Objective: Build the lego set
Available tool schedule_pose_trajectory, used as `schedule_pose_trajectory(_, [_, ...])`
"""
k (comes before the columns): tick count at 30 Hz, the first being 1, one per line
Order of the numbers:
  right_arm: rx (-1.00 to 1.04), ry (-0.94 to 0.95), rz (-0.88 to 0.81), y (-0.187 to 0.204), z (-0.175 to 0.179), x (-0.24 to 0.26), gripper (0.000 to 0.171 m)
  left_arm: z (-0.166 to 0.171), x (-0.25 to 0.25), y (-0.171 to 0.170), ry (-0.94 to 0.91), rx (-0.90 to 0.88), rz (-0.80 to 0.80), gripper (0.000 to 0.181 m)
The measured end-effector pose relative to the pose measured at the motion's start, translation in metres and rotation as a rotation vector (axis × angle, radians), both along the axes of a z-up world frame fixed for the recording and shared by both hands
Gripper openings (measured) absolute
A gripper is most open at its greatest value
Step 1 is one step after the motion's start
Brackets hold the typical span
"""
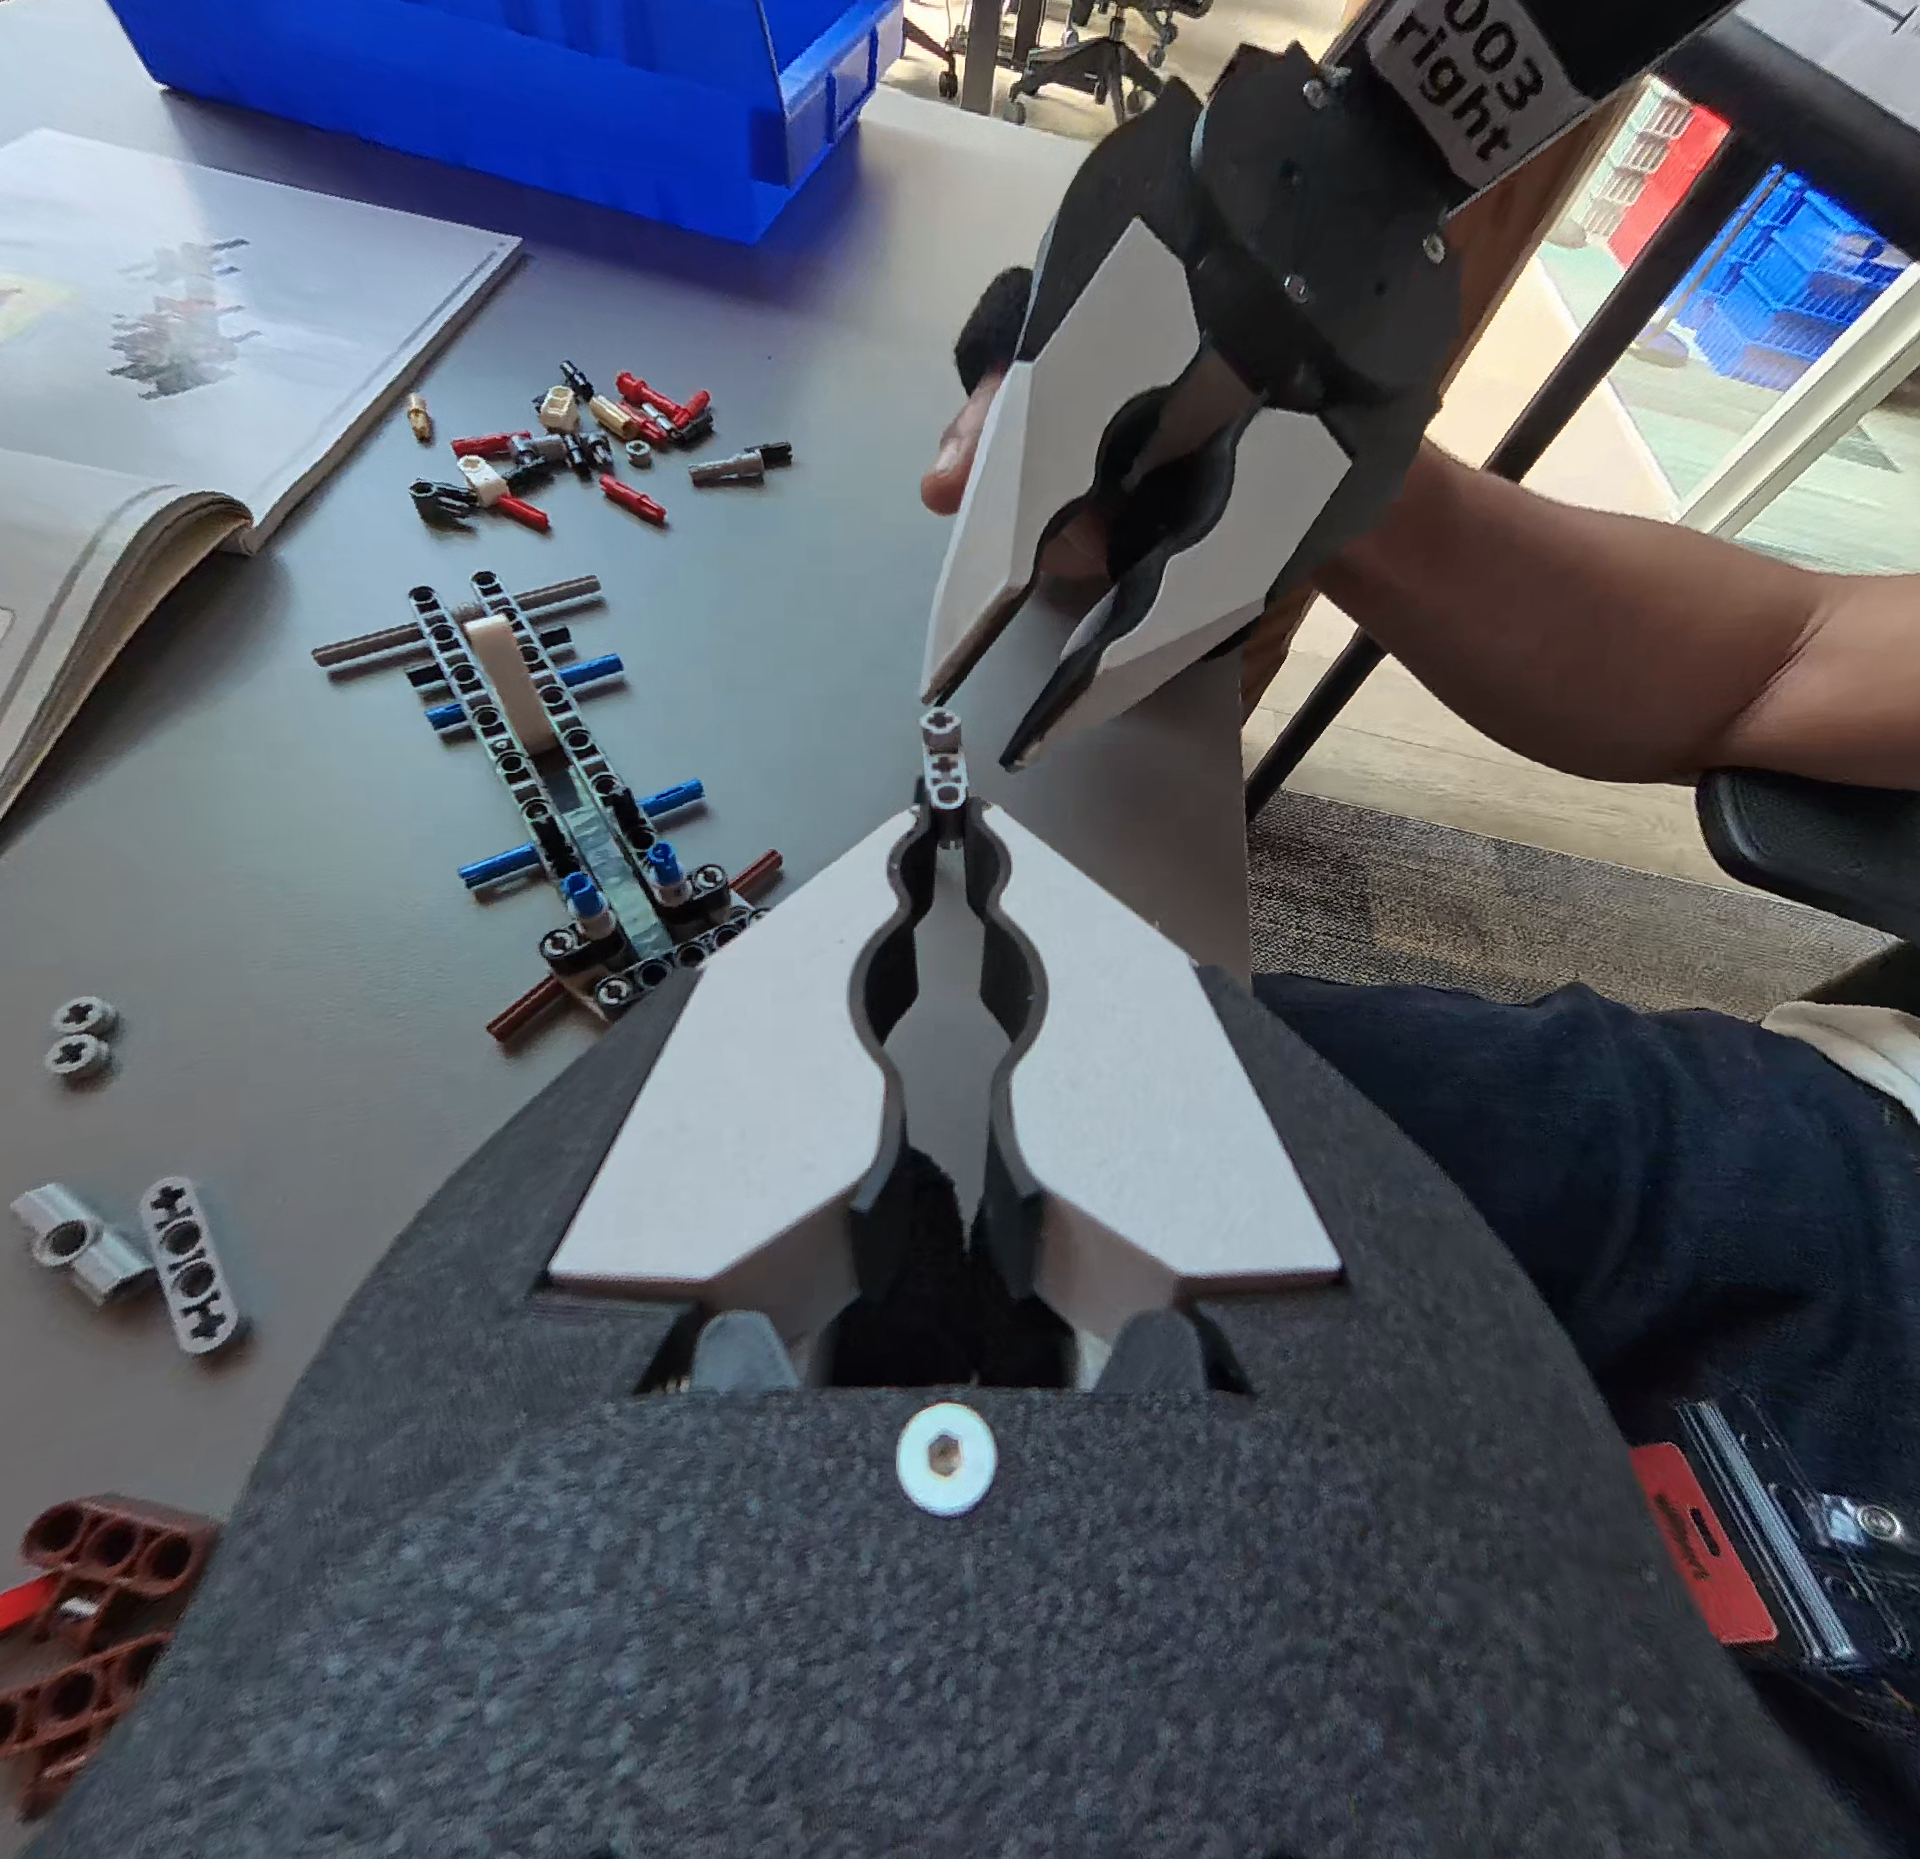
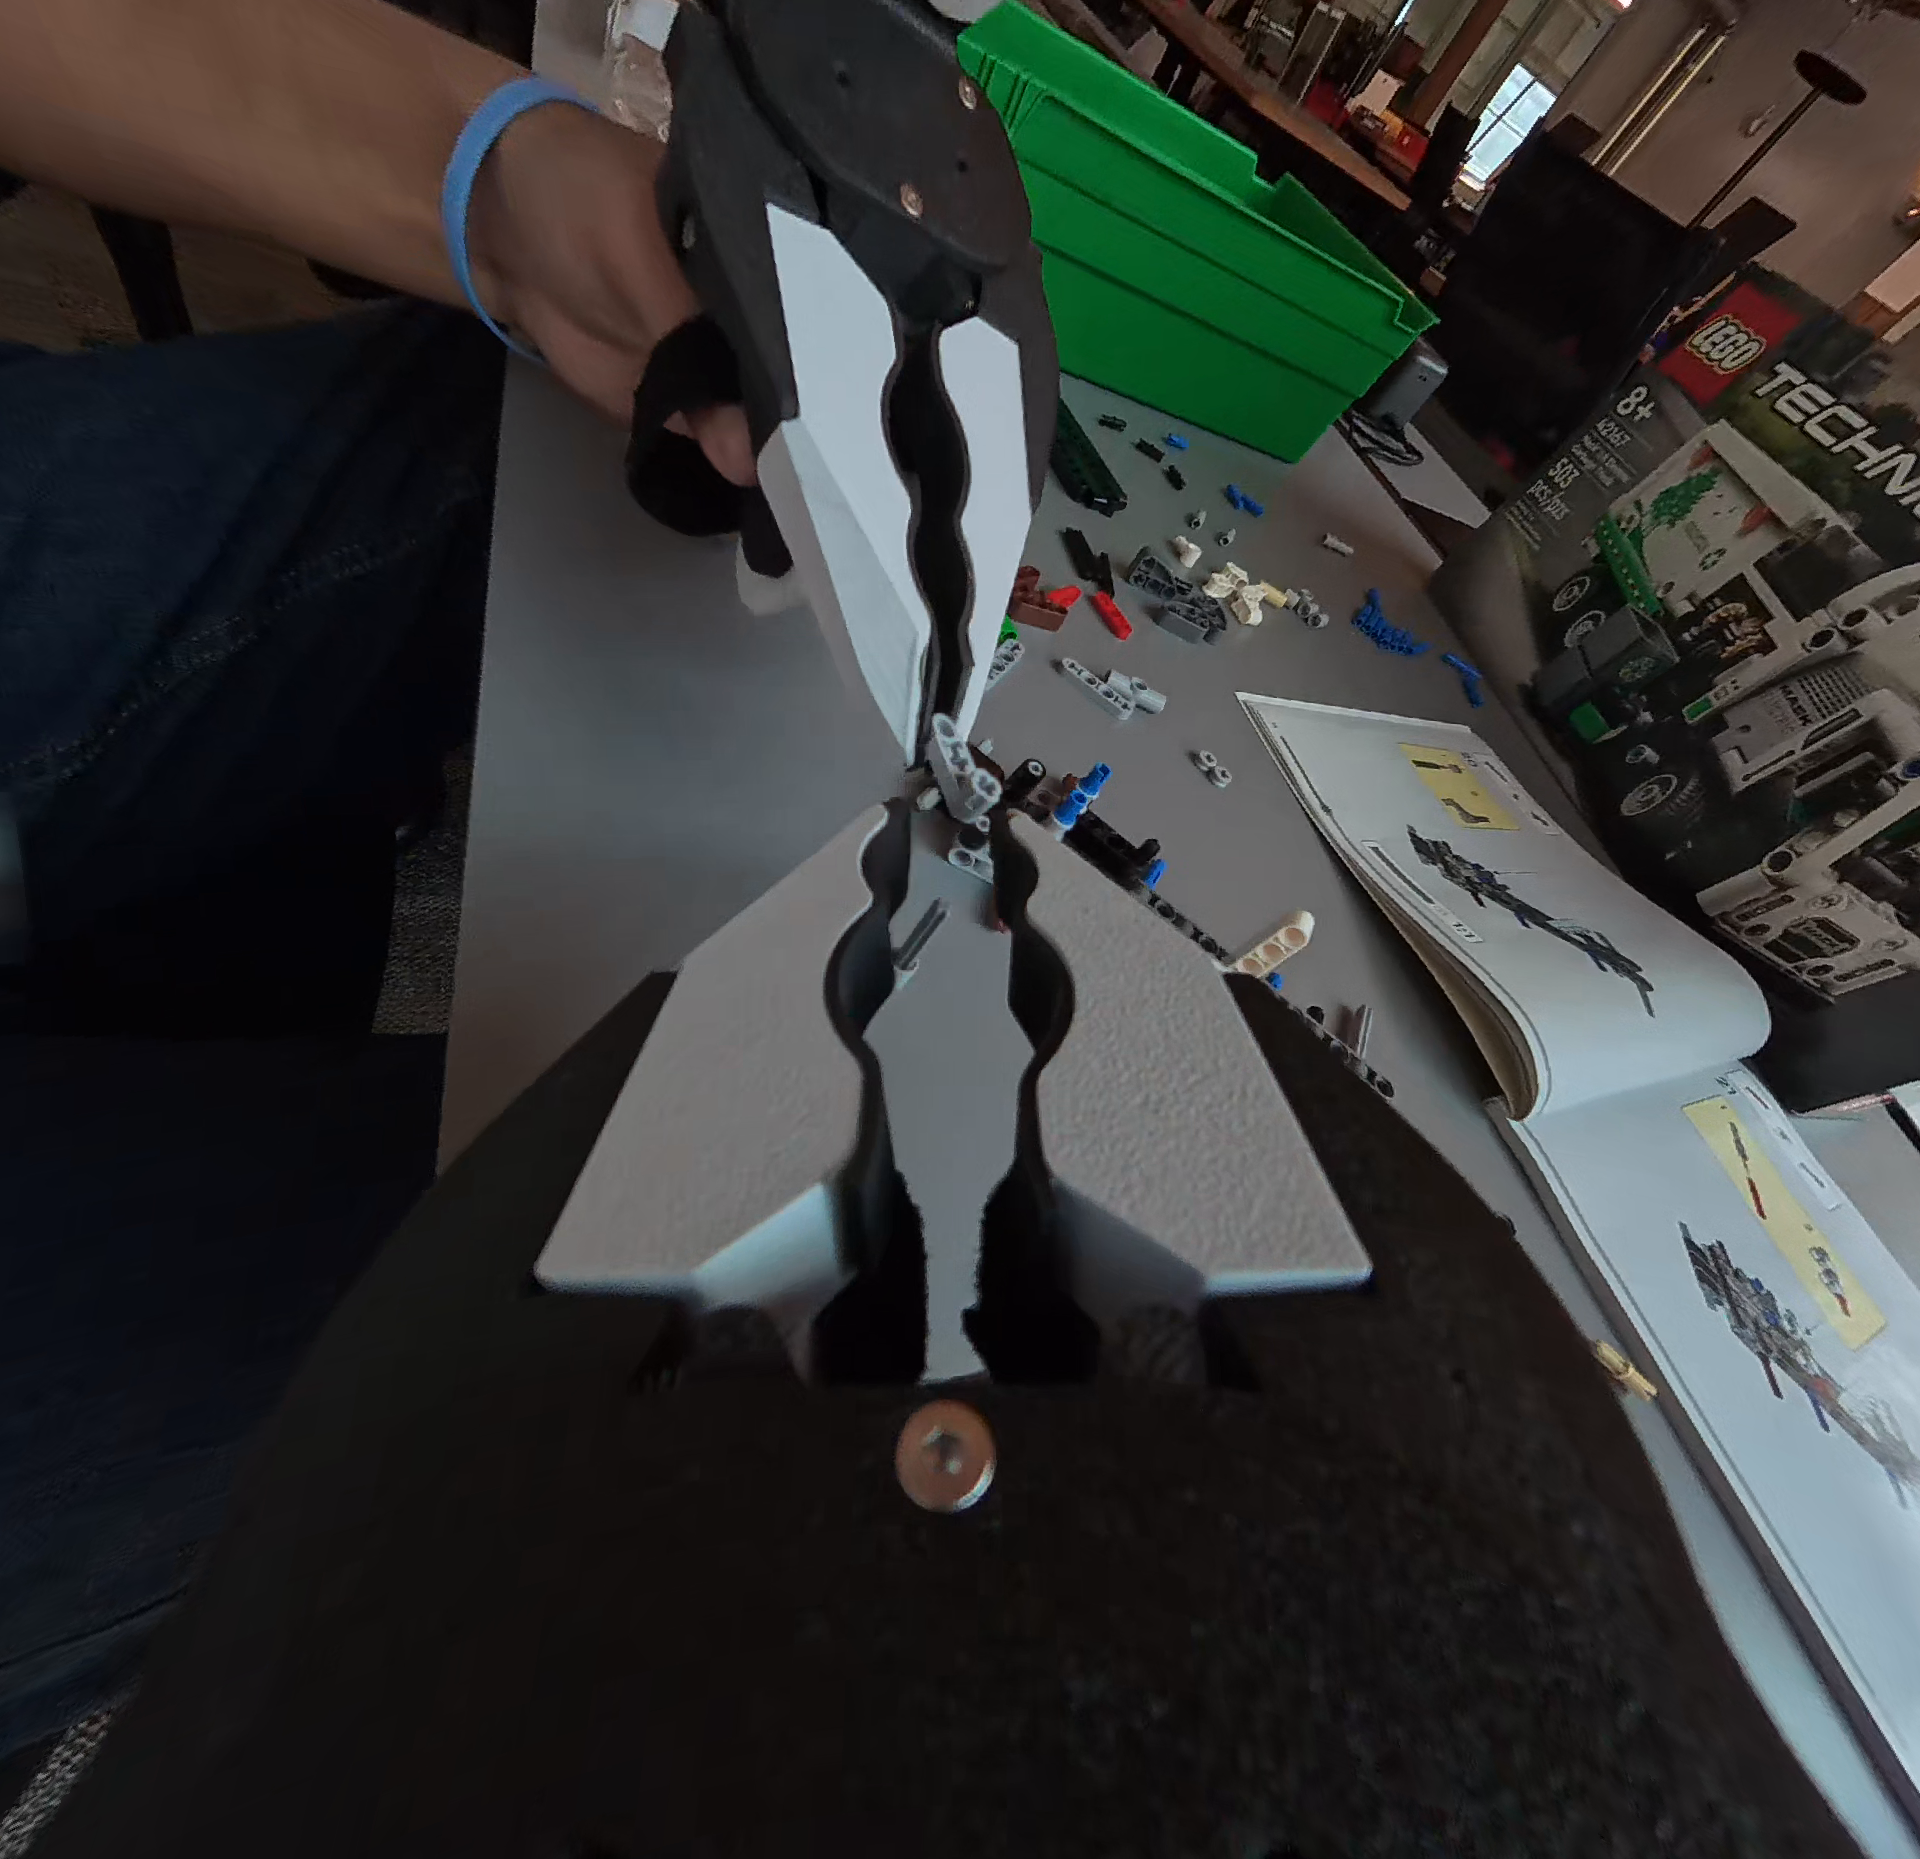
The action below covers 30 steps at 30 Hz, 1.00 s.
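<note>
L gripper (image 1: pixel 943 822) clamps a small grey lift-arm piece (image 1: pixel 943 783) w/ a grey bush on top, held above the grey table (image 1: pixel 810 375) edge. R gripper (image 1: pixel 971 734) fingers apart, tips just beside the bush. Half-built chassis (image 1: pixel 566 770) lies on table nr open manual (image 1: pixel 208 334).

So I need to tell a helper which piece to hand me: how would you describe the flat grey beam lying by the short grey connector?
Start at the open instruction booklet and come down the table's left edge. The flat grey beam lies beside a short grey connector, and alone shows cross holes at both ends.
</note>
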State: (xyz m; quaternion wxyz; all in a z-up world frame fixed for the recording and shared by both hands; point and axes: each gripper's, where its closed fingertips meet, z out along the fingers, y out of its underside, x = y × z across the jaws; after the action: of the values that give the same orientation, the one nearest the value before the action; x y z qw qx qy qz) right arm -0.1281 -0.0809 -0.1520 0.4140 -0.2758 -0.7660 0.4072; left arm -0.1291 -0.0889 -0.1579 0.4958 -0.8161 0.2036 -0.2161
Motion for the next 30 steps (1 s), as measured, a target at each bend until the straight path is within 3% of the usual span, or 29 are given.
schedule_pose_trajectory(4, [-0.141, 0.018, 0.077, -0.008, 0.016, 0.010, 0.013, 0.005, 0.009, -0.006, 0.034, 0.065, -0.086, 0.003])
schedule_pose_trajectory(8, [-0.316, -0.112, 0.202, -0.009, 0.020, 0.019, 0.020, 0.004, 0.014, -0.007, 0.071, 0.088, -0.128, 0.003])
schedule_pose_trajectory(13, [-0.232, -0.380, 0.235, 0.000, -0.016, 0.010, 0.023, -0.004, 0.010, -0.001, 0.110, 0.049, -0.092, 0.003])
schedule_pose_trajectory(17, [-0.350, -0.381, 0.329, -0.003, -0.002, 0.005, 0.022, -0.014, 0.010, 0.002, 0.155, 0.000, -0.086, 0.003])
schedule_pose_trajectory(24, [-0.288, -0.261, 0.277, 0.004, 0.003, 0.006, 0.012, -0.013, 0.002, 0.009, 0.129, -0.014, -0.047, 0.003])
schedule_pose_trajectory(30, [-0.251, -0.357, 0.246, 0.008, -0.012, 0.004, 0.017, -0.012, 0.001, 0.009, 0.133, -0.005, -0.047, 0.003])
